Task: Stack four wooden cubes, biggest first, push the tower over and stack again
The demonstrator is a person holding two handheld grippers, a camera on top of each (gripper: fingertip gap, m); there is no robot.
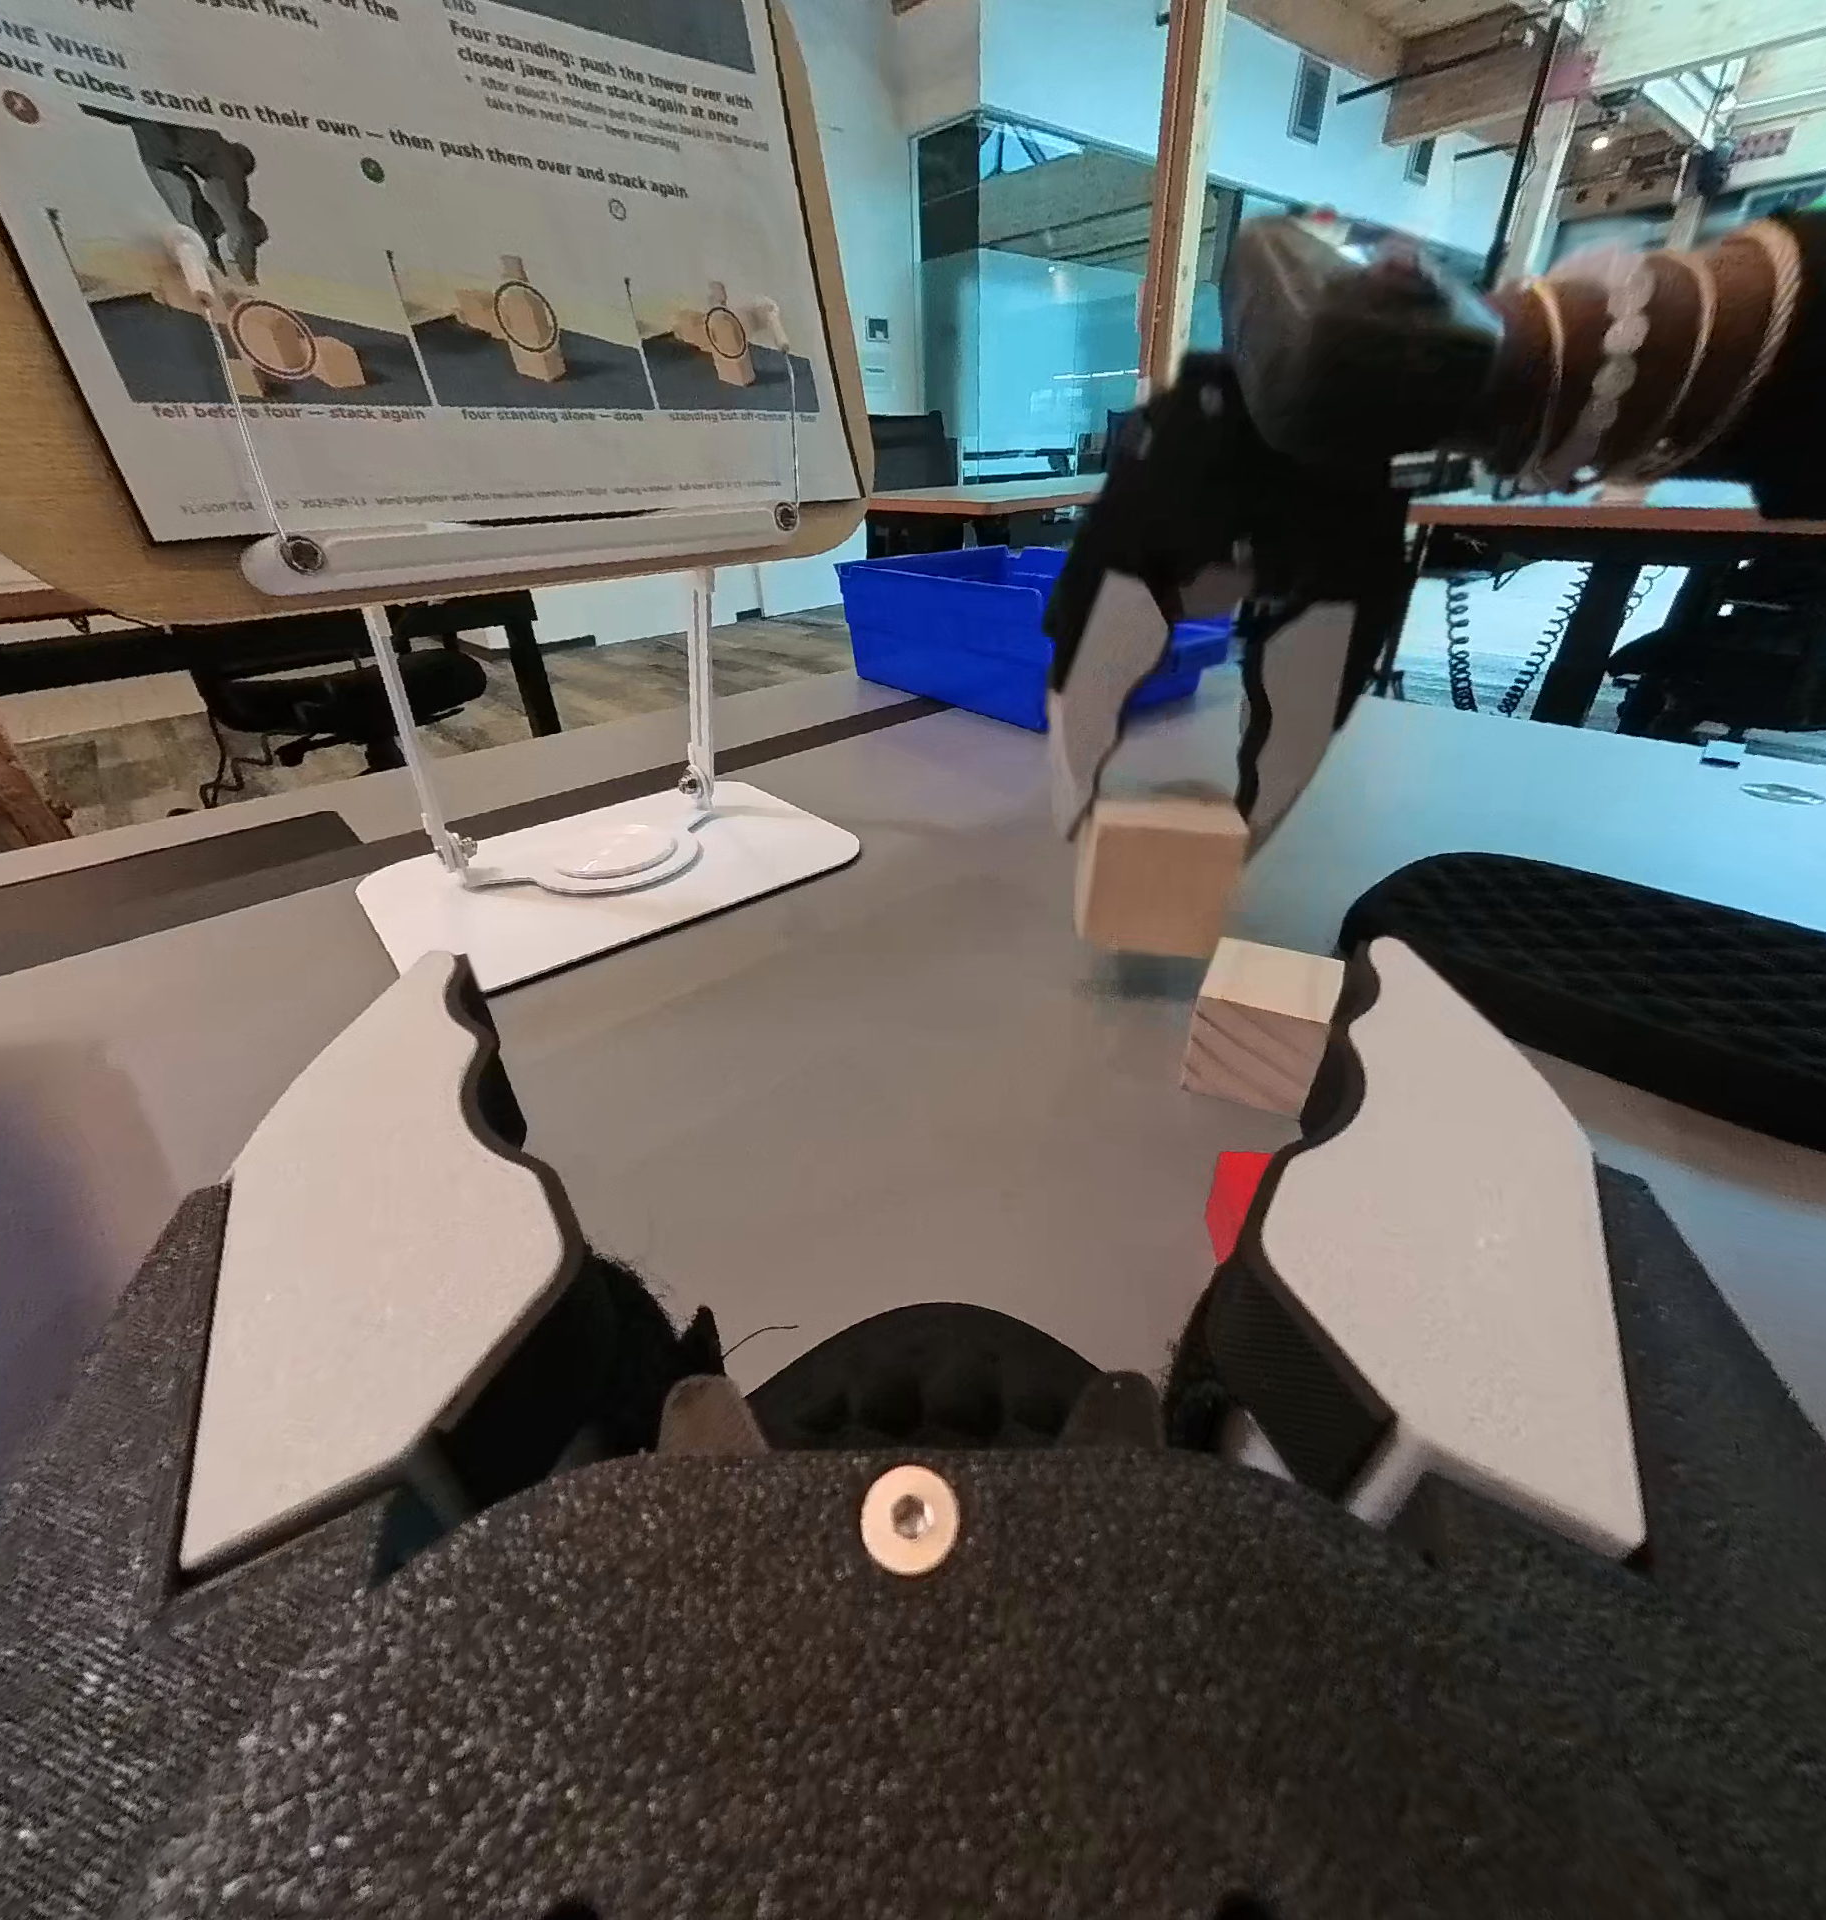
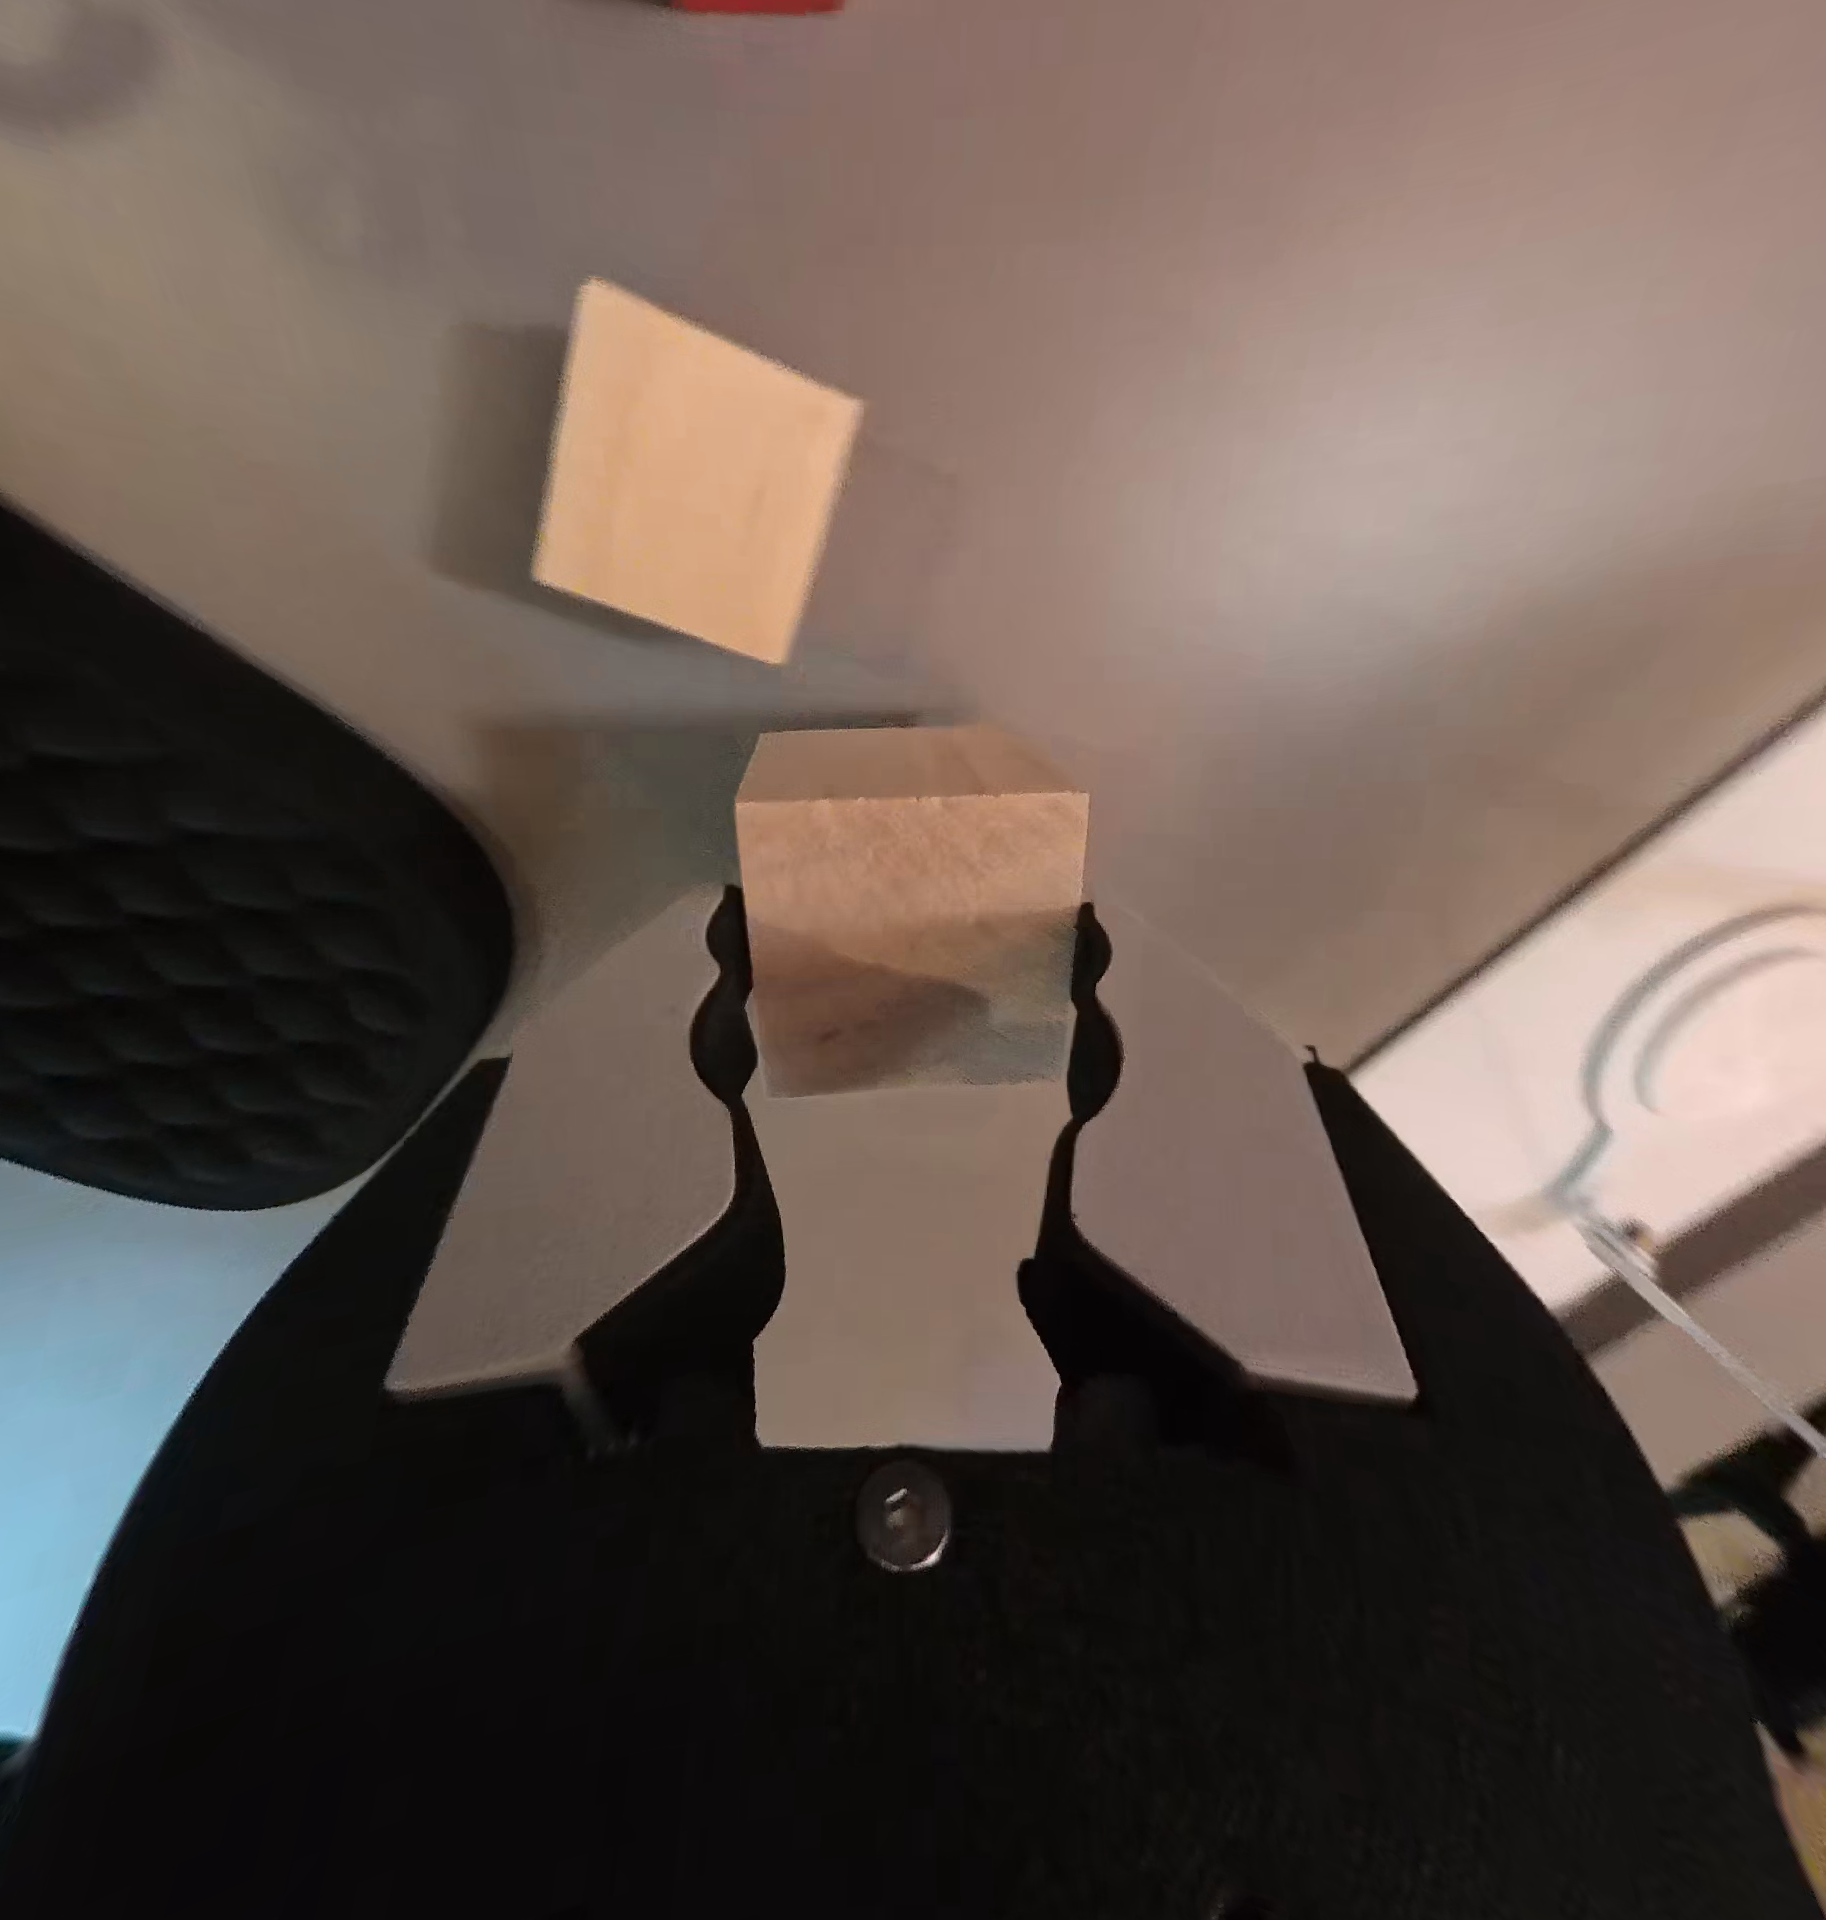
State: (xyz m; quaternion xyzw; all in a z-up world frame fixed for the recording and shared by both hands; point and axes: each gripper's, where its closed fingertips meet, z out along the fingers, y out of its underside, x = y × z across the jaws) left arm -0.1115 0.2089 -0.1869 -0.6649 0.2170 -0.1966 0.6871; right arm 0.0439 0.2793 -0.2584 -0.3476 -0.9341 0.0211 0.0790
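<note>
The left gripper (image 1: 904,1049) is held wide apart, bare, above the grey tabletop (image 1: 784,1039). A pale wooden cube (image 1: 1257,1029) rests just beside its right finger. Farther off, a second light wooden cube (image 2: 904,935) is clamped, lifted, in the right gripper (image 2: 909,997), before a blue plastic bin (image 1: 950,623).

The right claw (image 2: 909,997) grips a pale wooden cube (image 2: 904,935), its 2 black pads pressed against the cube's left and right sides, above the grey counter (image 2: 1304,416). A second wooden cube (image 2: 691,468) lies farther off on the counter. A black textured pad (image 2: 192,883) sits at left, a white stand base (image 2: 1667,1039) at right.
</note>
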